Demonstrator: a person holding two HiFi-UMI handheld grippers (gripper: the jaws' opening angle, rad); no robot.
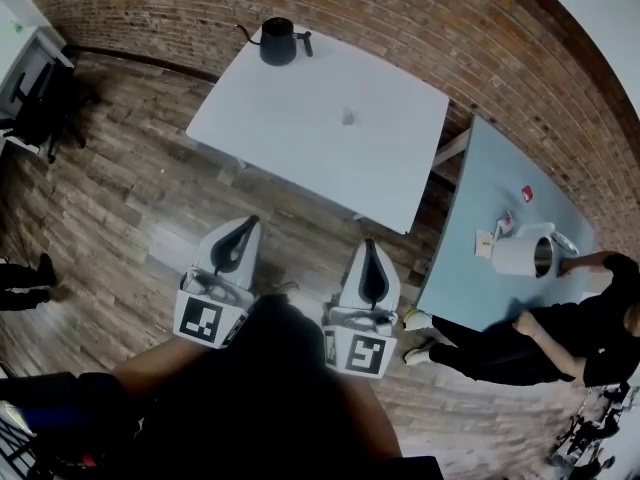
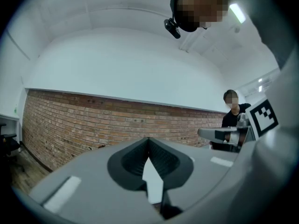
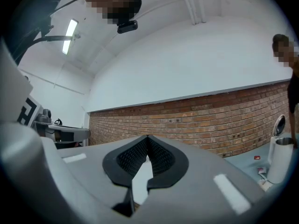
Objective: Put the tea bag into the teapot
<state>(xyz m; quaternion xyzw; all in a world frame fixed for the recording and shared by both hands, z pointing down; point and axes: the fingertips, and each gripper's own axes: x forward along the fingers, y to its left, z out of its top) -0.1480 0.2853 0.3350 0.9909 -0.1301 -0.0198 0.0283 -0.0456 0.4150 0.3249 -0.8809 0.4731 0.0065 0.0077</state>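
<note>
- We are at the approach. The left gripper [image 1: 249, 222] and right gripper [image 1: 368, 244] hang over the floor [image 1: 140, 208], well short of the teapot [image 1: 278, 42], both with jaws clenched on nothing.
- The teapot stands at the far edge of the white counter [image 1: 300, 153]. What we take for the tea bag [image 1: 347, 118], a grey speck too small to be sure of, lies nearer us, to the teapot's right.
- Next, we judge, one gripper must reach that speck, release its jaws and pinch it.

Head view looks down; gripper views share brick wall [image 3: 210, 115].
</note>
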